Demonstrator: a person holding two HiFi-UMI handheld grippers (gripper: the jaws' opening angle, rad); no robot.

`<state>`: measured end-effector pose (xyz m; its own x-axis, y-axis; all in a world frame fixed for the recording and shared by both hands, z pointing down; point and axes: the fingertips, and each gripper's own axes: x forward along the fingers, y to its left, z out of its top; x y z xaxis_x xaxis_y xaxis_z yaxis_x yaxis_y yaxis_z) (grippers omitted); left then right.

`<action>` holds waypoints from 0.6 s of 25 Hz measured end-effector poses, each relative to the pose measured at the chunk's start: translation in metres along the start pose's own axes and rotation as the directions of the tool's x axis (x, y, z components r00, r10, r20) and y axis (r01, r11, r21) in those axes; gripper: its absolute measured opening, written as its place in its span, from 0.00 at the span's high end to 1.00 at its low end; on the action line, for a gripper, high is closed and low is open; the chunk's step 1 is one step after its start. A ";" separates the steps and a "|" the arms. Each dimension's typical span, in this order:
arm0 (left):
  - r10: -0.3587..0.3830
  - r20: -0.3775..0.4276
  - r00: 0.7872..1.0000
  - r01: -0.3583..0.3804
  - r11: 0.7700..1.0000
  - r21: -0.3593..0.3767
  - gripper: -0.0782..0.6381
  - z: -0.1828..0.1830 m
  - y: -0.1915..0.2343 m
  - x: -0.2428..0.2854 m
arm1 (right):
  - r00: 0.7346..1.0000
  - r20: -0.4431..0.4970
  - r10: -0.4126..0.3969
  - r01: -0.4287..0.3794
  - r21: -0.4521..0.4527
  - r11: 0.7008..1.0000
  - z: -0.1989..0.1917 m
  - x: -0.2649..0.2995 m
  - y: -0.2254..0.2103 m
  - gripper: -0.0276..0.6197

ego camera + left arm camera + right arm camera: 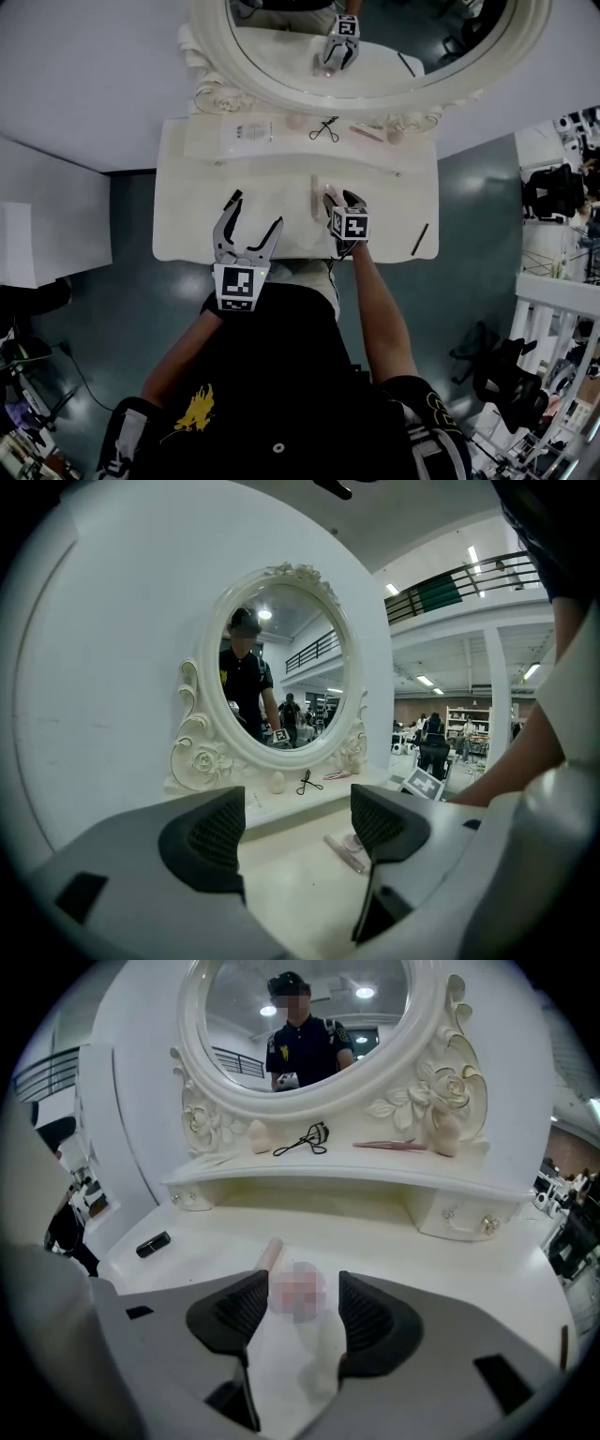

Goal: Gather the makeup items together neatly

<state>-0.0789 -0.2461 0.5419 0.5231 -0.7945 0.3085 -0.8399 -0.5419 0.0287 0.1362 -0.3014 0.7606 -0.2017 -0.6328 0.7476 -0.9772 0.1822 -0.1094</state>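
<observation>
My right gripper (337, 200) (302, 1314) is low over the middle of the white dressing table (187, 239). Its jaws stand open around a small round pinkish compact (298, 1283), with a thin gap at the right pad. A pale tube (270, 1253) (316, 194) lies just beyond and left of the compact. My left gripper (247, 236) (298, 825) hovers near the table's front edge, open with nothing between its fingers. A black lipstick (232, 199) (153, 1243) lies to the left, and a dark pencil (419, 239) lies at the right.
On the raised shelf under the oval mirror (375, 37) lie an eyelash curler (325, 129) (303, 1140), a thin pink item (367, 133) (389, 1145), two pale sponges (259, 1135) (448, 1135) and a flat white box (246, 131). Small drawers (464, 1218) sit under the shelf's right end.
</observation>
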 end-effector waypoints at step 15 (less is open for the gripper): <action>-0.056 -0.014 0.998 0.057 0.998 0.019 0.40 0.005 -0.039 0.033 | 0.857 -0.067 -0.510 0.506 0.290 0.812 -0.135 -0.170 -0.232 0.64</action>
<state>-0.0280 -0.2524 0.5459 0.5676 -0.7588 0.3195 -0.8060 -0.5913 0.0276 0.4063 -0.1343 0.7475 0.3302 -0.5849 0.7409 -0.9152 -0.3906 0.0995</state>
